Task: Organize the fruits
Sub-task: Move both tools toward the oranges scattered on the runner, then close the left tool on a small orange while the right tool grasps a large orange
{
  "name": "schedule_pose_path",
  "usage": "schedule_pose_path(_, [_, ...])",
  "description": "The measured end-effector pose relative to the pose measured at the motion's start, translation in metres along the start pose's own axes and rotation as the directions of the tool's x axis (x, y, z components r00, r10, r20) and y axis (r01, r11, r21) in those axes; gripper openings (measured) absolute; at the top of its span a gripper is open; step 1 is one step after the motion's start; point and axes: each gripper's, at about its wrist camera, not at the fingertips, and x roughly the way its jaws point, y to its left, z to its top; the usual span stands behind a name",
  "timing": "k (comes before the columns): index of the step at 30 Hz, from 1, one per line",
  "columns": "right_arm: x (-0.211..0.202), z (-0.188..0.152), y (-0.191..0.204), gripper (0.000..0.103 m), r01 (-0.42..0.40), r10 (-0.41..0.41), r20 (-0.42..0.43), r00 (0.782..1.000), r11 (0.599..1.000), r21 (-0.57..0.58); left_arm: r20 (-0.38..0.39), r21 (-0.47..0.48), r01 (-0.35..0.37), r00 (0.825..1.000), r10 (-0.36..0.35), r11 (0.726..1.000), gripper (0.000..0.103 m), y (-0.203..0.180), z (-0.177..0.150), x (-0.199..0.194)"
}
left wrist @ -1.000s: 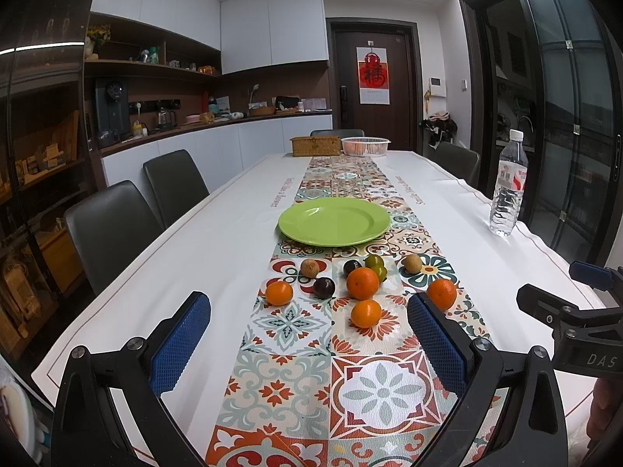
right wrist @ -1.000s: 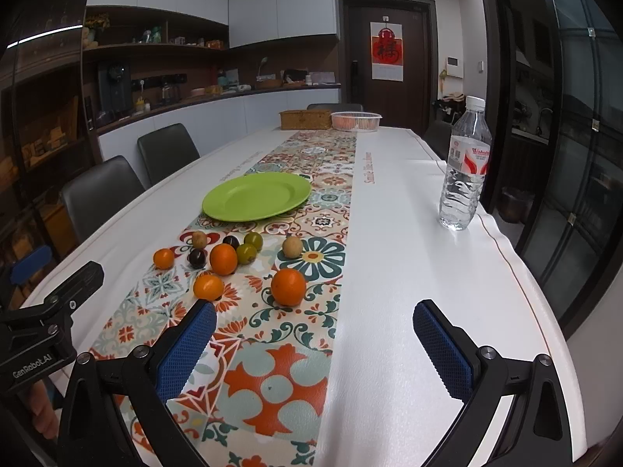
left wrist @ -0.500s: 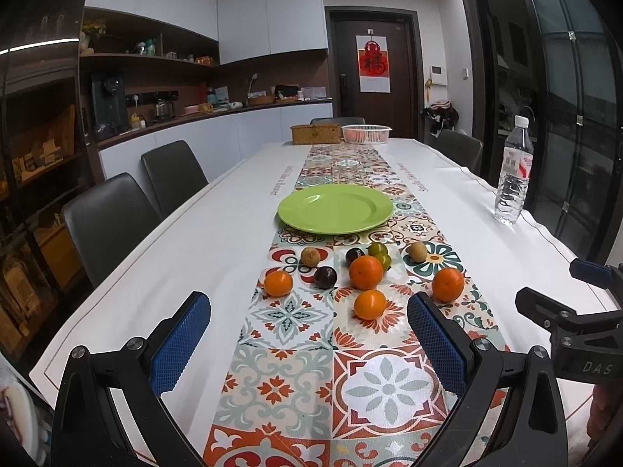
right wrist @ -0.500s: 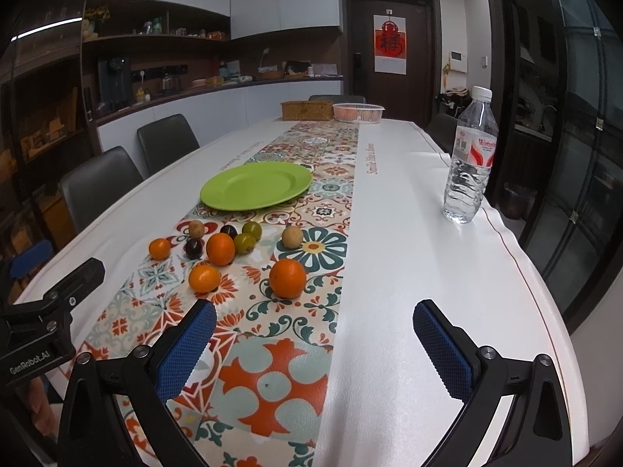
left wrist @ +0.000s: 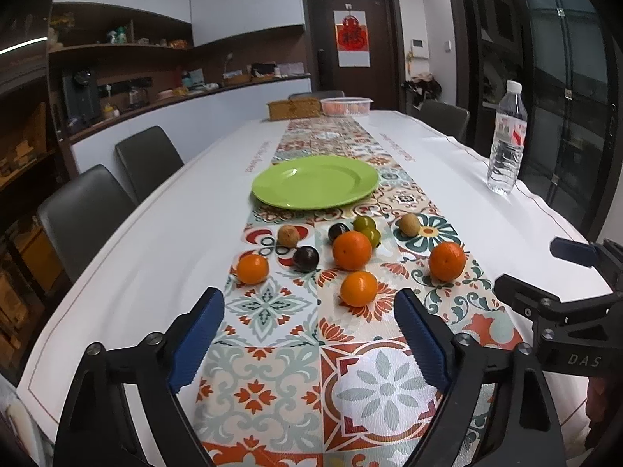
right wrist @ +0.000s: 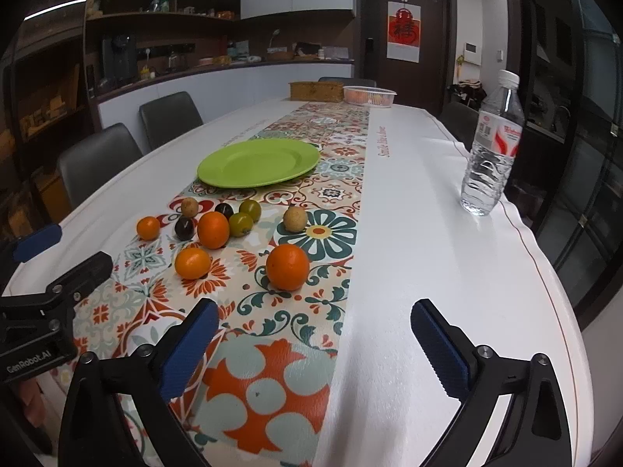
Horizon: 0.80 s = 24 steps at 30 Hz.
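Several fruits lie on the patterned table runner in front of an empty green plate (left wrist: 315,181) (right wrist: 259,162): oranges, dark plums, green plums and brownish fruits. The nearest small orange (left wrist: 358,288) (right wrist: 192,263) sits just beyond my left gripper (left wrist: 309,321), whose jaws are closing with nothing between them. A larger orange (left wrist: 447,261) (right wrist: 287,267) lies ahead and left of my right gripper (right wrist: 313,329), whose jaws are also closing on nothing. Each gripper shows at the edge of the other's view.
A water bottle (right wrist: 491,144) (left wrist: 506,143) stands near the table's right edge. A wicker box (left wrist: 293,109) and a plastic basket (left wrist: 345,106) sit at the far end. Dark chairs (left wrist: 83,214) line the left side.
Both grippers have moved forward and down toward the fruits, which now look larger. The left jaws have narrowed visibly; the right ones slightly.
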Motion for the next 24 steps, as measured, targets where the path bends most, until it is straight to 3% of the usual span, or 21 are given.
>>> schedule_pose_path(14, [0.037, 0.016, 0.011, 0.079, -0.05, 0.046, -0.074, 0.996, 0.997, -0.061, -0.095, 0.075, 0.065, 0.994, -0.058, 0.995, 0.07, -0.007, 0.011, 0.038])
schedule_pose_path(24, [0.064, 0.023, 0.012, 0.07, -0.084, 0.073, -0.137, 0.988, 0.994, -0.072, -0.189, 0.074, 0.16, 0.971, -0.143, 0.984, 0.062, -0.012, 0.017, 0.071])
